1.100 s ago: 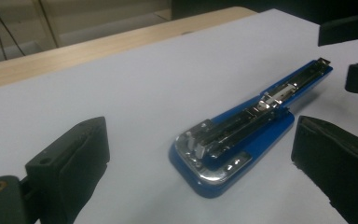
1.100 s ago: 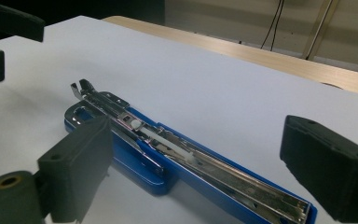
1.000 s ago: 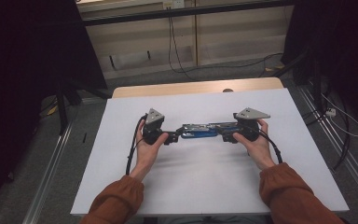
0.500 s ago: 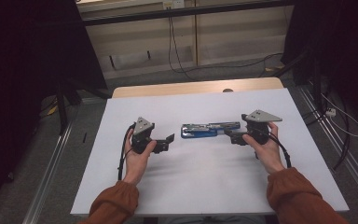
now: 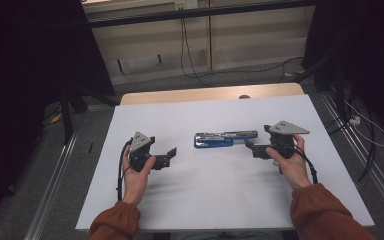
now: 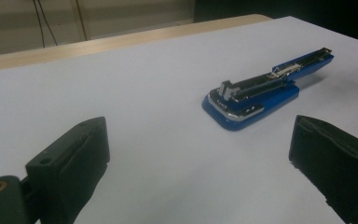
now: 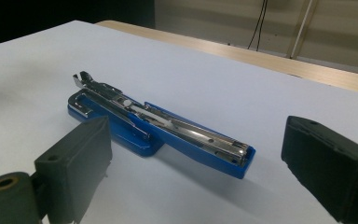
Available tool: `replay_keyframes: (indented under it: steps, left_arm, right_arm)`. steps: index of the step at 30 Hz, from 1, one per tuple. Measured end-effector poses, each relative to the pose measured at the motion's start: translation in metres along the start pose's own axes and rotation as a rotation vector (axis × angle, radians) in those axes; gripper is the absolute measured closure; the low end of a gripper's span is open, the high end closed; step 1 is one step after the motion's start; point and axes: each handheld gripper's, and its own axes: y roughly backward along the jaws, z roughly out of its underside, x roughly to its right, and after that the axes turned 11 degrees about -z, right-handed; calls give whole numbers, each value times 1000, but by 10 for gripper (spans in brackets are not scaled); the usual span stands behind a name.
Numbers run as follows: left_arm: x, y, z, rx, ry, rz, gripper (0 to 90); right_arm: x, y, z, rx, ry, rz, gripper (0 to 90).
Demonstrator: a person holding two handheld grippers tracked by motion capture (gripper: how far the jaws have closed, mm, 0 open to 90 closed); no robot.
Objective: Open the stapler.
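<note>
Stapler (image 5: pixel 225 139) flat on bench (image 5: pixel 205 200), between both grippers, touching neither. Left gripper (image 5: pixel 169 156) wide open, empty, a bit away. Right gripper (image 5: pixel 250 146) wide open, empty, just beside.

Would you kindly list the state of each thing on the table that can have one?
Stapler: lying flat on the white sheet, opened out lengthwise with its metal staple channel exposed, held by nothing.
Left gripper: open, fingers apart, clear of the stapler.
Right gripper: open, fingers apart, just off the stapler's end, not touching.
</note>
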Motion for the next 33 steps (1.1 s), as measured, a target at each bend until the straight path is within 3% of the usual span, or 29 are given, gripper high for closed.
replay_keyframes:
  steps: [5,12,20,22,33]
  left_arm:
    - [-1,12,4,17,7,-6,49]
    - [-8,28,8,42,53,-15,45]
    - [-13,45,16,43,54,-71,46]
    - [-12,51,18,52,39,-88,46]
    - [-12,71,26,62,43,-119,46]
  right_arm:
    - [2,8,1,8,-10,4,79]
    - [2,18,4,16,-6,17,82]
    - [0,36,9,29,-3,34,85]
    - [0,42,10,33,1,46,84]
    - [5,73,17,57,-13,99,82]
